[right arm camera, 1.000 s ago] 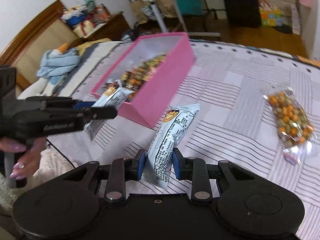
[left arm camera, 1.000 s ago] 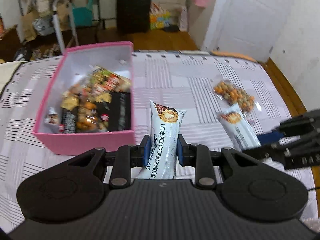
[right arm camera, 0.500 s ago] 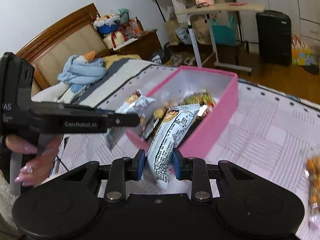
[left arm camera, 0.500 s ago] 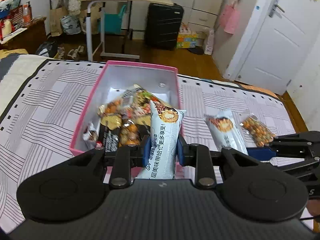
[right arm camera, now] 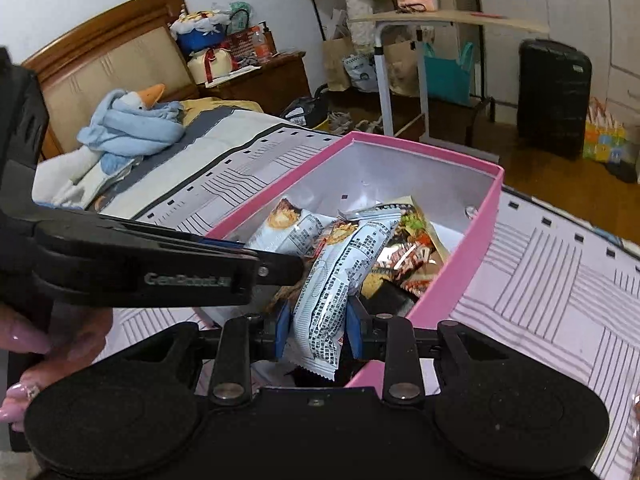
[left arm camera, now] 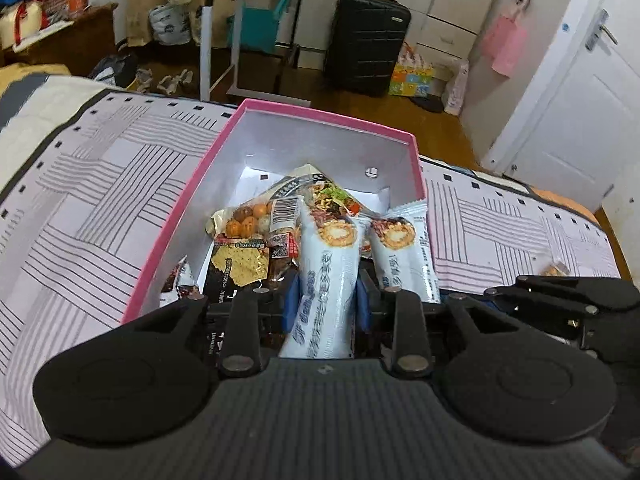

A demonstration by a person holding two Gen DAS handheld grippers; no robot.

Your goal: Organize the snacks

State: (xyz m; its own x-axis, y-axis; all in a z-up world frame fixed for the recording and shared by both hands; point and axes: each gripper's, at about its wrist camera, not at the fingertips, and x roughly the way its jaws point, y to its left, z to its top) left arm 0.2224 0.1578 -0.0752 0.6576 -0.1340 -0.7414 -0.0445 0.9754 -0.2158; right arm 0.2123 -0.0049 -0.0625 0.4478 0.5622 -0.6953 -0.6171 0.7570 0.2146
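A pink box (left arm camera: 188,184) with a white inside sits on the striped bedspread and holds several snack packs; it also shows in the right wrist view (right arm camera: 476,248). My left gripper (left arm camera: 324,300) is shut on a white cake-roll pack (left arm camera: 328,276) and holds it over the near end of the box. My right gripper (right arm camera: 316,326) is shut on a second white cake-roll pack (right arm camera: 332,280), also over the box. That second pack (left arm camera: 404,252) shows in the left wrist view beside the first one. The left gripper's body (right arm camera: 140,264) crosses the right wrist view.
A small bag of mixed nuts (left arm camera: 554,270) lies on the bedspread to the right of the box. The bed's far edge meets a wooden floor with a black suitcase (left arm camera: 366,44) and a small table. A blue plush goose (right arm camera: 128,124) lies near the headboard.
Both grippers, each holding its pack, have moved from the bedspread beside the box to above the box's inside. The two packs now hang side by side over the other snacks.
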